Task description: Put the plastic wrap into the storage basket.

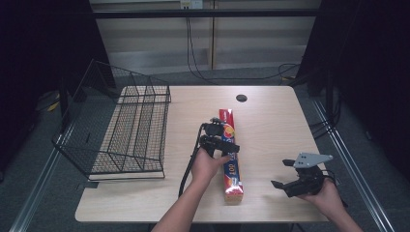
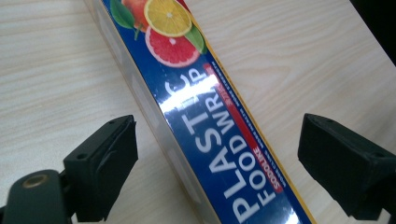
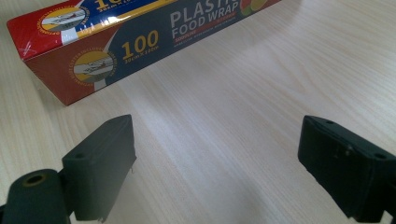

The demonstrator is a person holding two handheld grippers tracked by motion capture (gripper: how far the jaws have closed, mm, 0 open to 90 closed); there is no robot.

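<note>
At the near edge of the pale wooden table [image 1: 270, 121], the person's right hand [image 1: 325, 195] holds the right gripper [image 1: 286, 173] low over bare wood, well apart from the box; in the right gripper view its 2 black jaws stand wide apart with nothing between them but the table surface, and the grey three-cornered plate [image 1: 312, 159] sits on top of it in the high view. Just left of centre, the left hand [image 1: 207, 166] holds the left gripper [image 1: 231, 151] over the middle of a long plastic food wrap box [image 1: 231, 159], which lies flat on the table with 1 end near the front edge and the other pointing toward the far side. In the left gripper view [image 2: 217, 154] the jaws are spread wide on either side of the box [image 2: 210, 126], which passes between them; neither jaw is seen touching it. The box's near end, printed with "100", shows in the right gripper view [image 3: 112, 42]. Farther left stands a black wire basket [image 1: 121, 130], partly overhanging the table's left edge, well apart from the box. Near the far edge a small dark round hole [image 1: 241, 98] is set in the tabletop, and beyond the table cables [image 1: 203, 72] trail across the grey floor.
</note>
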